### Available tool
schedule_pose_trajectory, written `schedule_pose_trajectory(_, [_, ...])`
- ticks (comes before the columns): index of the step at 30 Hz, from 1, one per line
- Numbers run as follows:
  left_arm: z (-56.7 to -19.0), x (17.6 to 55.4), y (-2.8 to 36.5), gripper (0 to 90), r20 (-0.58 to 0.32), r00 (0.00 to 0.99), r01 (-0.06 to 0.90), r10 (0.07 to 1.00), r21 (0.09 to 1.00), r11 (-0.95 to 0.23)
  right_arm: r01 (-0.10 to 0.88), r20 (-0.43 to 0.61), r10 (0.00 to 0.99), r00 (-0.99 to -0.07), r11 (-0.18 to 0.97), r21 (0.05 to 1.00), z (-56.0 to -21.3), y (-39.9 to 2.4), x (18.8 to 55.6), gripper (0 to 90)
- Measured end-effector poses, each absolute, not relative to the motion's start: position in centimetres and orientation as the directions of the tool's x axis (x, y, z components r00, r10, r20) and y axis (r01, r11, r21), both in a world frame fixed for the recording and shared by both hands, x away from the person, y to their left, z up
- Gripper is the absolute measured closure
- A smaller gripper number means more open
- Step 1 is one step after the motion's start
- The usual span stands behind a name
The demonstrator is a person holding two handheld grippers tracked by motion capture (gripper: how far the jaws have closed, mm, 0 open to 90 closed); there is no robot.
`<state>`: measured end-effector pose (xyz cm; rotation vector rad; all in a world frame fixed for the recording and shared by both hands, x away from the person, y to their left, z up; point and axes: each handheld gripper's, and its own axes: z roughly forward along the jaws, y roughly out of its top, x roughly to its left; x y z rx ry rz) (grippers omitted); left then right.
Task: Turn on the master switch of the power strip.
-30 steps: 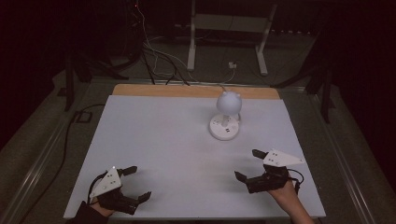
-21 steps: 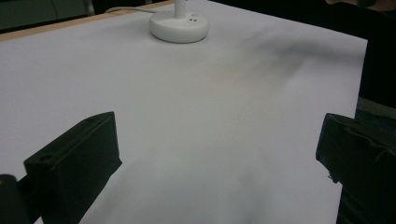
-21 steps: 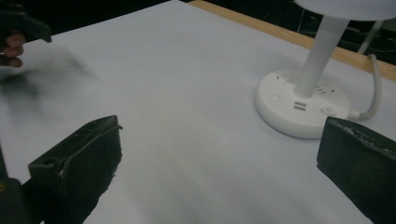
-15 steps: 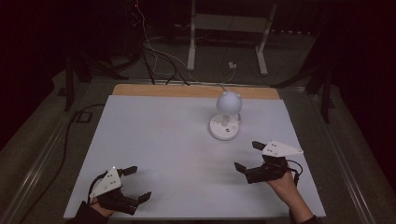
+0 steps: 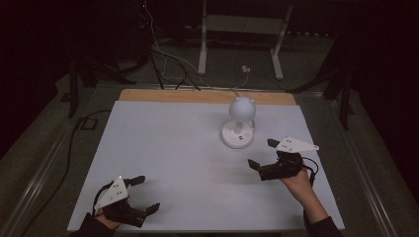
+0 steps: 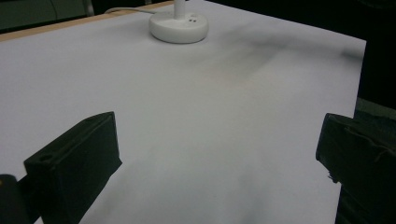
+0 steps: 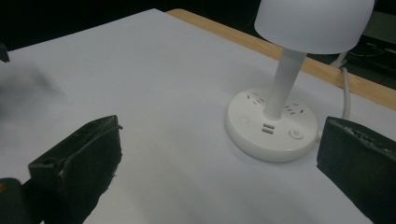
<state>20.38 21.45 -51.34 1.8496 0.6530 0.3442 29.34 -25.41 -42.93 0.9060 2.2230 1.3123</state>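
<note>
White lamp (image 5: 240, 123) upright on table (image 5: 163, 143) | right claw (image 5: 263, 153) spread, near its base | left claw (image 5: 146, 193) spread, well apart

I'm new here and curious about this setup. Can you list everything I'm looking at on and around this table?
Small white plastic table lamp with a round base: one, white, far right part of the table, ahead of the right gripper; its domed shade tops a slim stem, and sockets and a button show on the base.
Lamp cord: one, white, running back from the base over the far edge.
Flat table top: one, white with a wooden strip at the far edge.
Cables on the floor: several, dark and white, beyond the table.
Metal stand: one, pale, on the floor behind.
Left gripper: one, black, near left corner, fingers apart.
Right gripper: one, black, near the lamp, fingers apart.
</note>
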Motion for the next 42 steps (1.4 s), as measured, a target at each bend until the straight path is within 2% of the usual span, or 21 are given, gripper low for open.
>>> schedule_pose_trajectory(20, [-51.3,20.4,21.5,0.1,-0.075,0.807,0.271,0.586,0.928,-0.256,0.352,-0.024,0.73,-0.683,0.358,0.865,-43.7,-25.0,32.7,0.0])
schedule_pose_trajectory(42, [-51.4,20.4,21.5,0.1,-0.078,0.81,0.271,0.581,0.928,-0.254,0.404,-0.052,0.771,-0.635,0.389,0.828,-47.1,-23.7,37.8,0.0])
